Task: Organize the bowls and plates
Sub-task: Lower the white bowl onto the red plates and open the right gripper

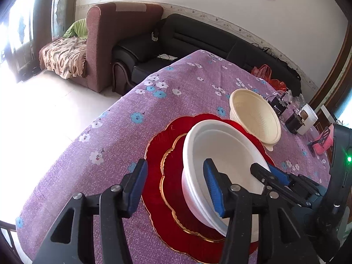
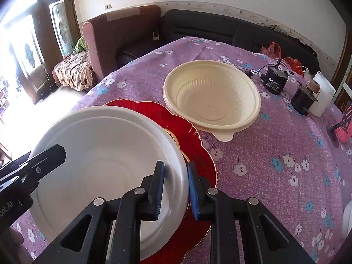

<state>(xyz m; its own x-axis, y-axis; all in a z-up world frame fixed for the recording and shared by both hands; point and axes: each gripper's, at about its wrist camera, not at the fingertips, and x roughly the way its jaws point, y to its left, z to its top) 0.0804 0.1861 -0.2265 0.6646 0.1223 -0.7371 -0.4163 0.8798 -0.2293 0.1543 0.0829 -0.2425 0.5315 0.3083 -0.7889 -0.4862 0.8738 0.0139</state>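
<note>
Left wrist view shows the left gripper [image 1: 176, 184] with its blue-padded jaws spread: one finger stands inside the white shallow plastic bowl [image 1: 222, 154], the other outside its wall over the red scalloped glass plate with a gold-edged centre [image 1: 162, 145], and neither pad visibly presses the rim. Right wrist view shows the right gripper [image 2: 176, 187] pinching the opposite side of that bowl's rim, one pad inside and one outside, close together on the thin wall.

The white bowl [image 2: 105, 158] sits on the red plate [image 2: 198, 145], which lies toward the near edge of the round table under a purple flowered cloth [image 1: 123, 118]. So one bowl appears already set on the plate, and I judge this step nearly finished: the left side is let go, the right grip not yet released.

What is left, as far as I can see, is the cream ribbed plastic bowl [image 2: 211, 96], which stands on the cloth just beyond the red plate, its rim seeming to overlap the plate's far edge. It looks like the next piece to gather, probably nested into the white bowl.

Toward the table's far right edge stand small dark devices with cables [image 2: 275, 81] and a white cup [image 2: 323, 94], clear of the dishes.
</note>
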